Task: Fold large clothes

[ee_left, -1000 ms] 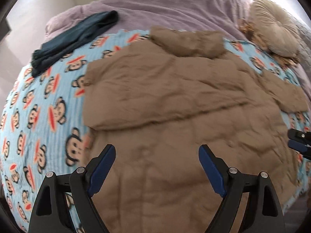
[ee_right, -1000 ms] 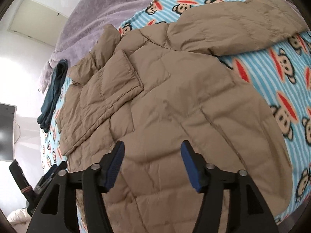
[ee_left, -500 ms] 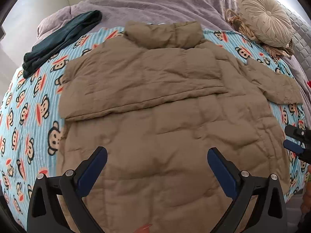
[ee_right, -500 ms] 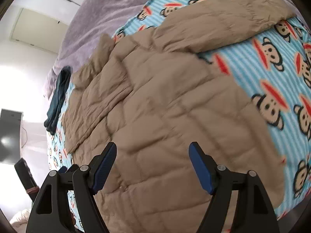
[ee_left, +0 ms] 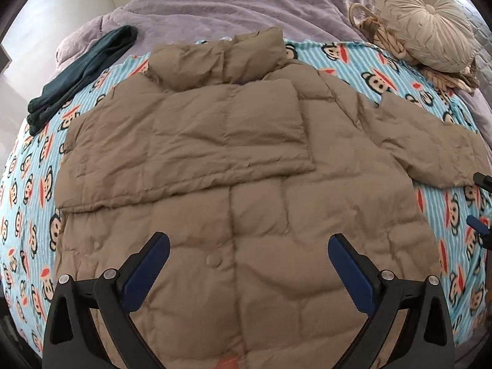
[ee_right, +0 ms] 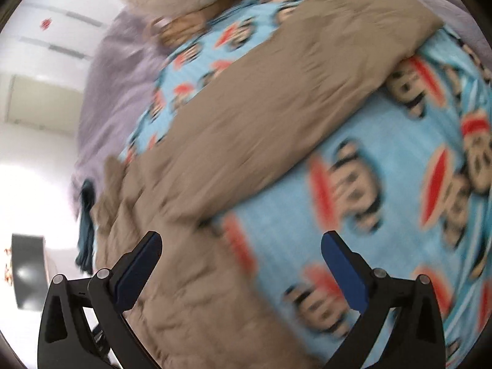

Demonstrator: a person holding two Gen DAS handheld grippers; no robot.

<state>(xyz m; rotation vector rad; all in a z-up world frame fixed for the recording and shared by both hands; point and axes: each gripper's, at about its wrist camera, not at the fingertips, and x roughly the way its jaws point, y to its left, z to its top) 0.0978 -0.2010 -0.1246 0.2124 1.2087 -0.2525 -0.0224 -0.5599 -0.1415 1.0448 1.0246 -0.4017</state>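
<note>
My left hand-held gripper (ee_left: 249, 264) stood wide and empty above the puffer jacket (ee_left: 240, 190) on the bed. My right hand-held gripper (ee_right: 241, 261), jaws opening, had swung beside the jacket's unfolded sleeve (ee_right: 295, 92), probably the next fold.

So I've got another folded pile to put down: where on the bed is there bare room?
Bare monkey-print blanket lies left of the tan jacket, below the dark garment, and right of the jacket below its outstretched sleeve. The purple cover is free. The round cushion crowds the far right corner.
</note>
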